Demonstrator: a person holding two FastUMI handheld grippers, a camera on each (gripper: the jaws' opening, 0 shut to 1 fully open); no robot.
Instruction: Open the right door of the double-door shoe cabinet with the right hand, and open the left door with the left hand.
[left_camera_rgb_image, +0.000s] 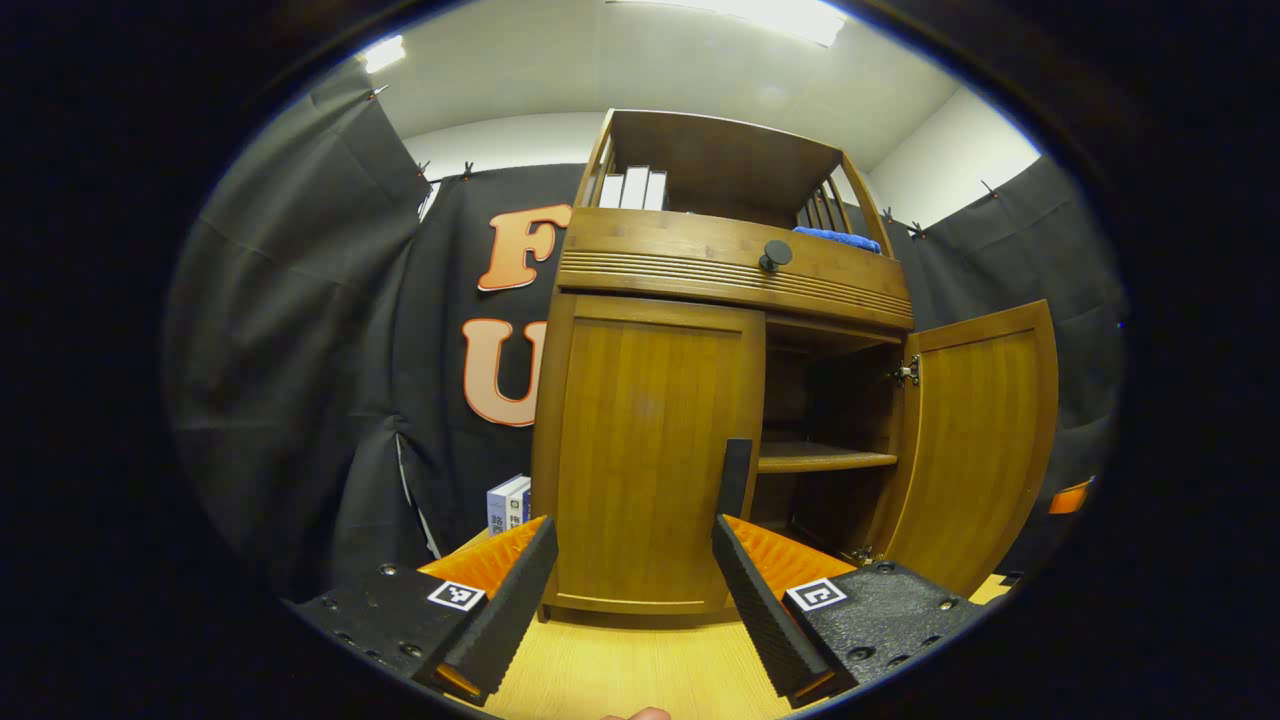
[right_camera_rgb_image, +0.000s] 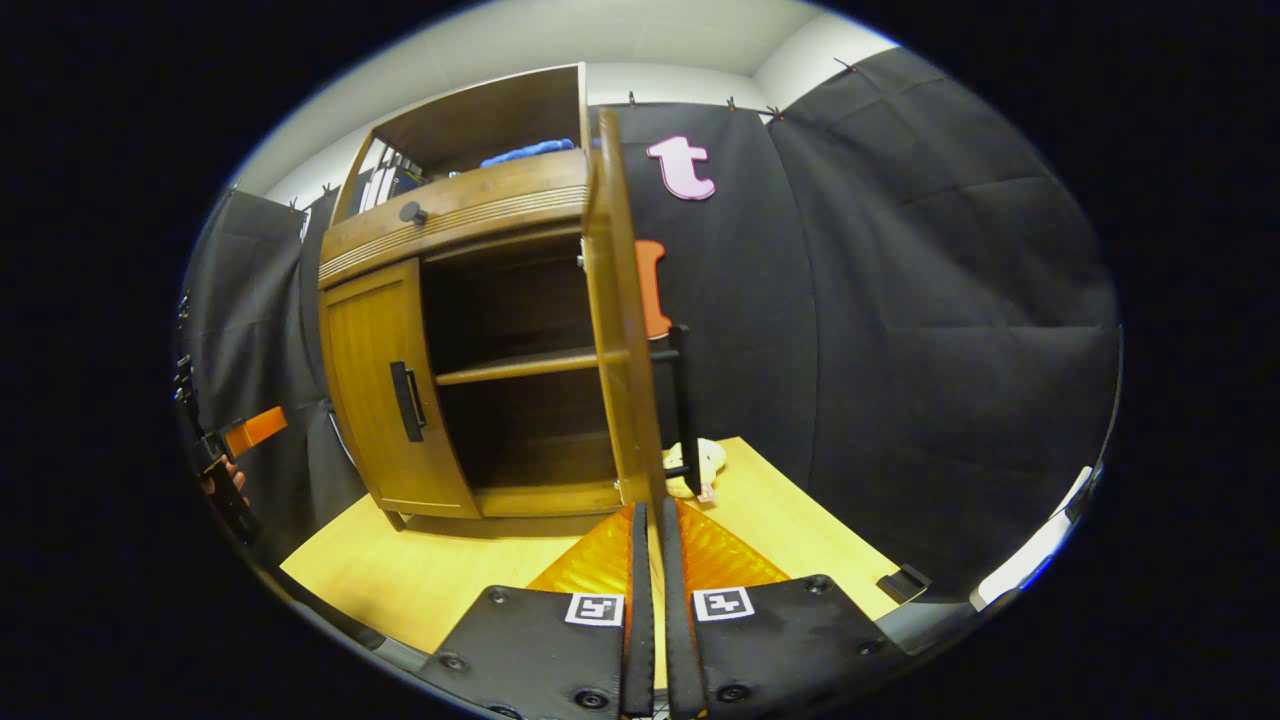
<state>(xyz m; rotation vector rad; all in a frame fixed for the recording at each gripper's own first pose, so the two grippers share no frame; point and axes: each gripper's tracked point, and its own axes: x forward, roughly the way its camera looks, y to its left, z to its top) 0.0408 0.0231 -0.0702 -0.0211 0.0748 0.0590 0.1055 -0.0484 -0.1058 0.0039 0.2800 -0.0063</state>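
The wooden shoe cabinet stands close ahead. Its left door is closed, with a dark vertical handle at its inner edge. My left gripper is open low in front of this door, its right finger just below the handle and touching nothing. The right door is swung wide open. In the right gripper view that door is seen edge-on with its handle on the outer face. My right gripper is shut just before the door's lower edge, holding nothing.
Inside, a bare shelf crosses the open half. Above the doors are a drawer with a round knob, books and a blue cloth. Small boxes stand left of the cabinet. A pale soft object lies behind the open door.
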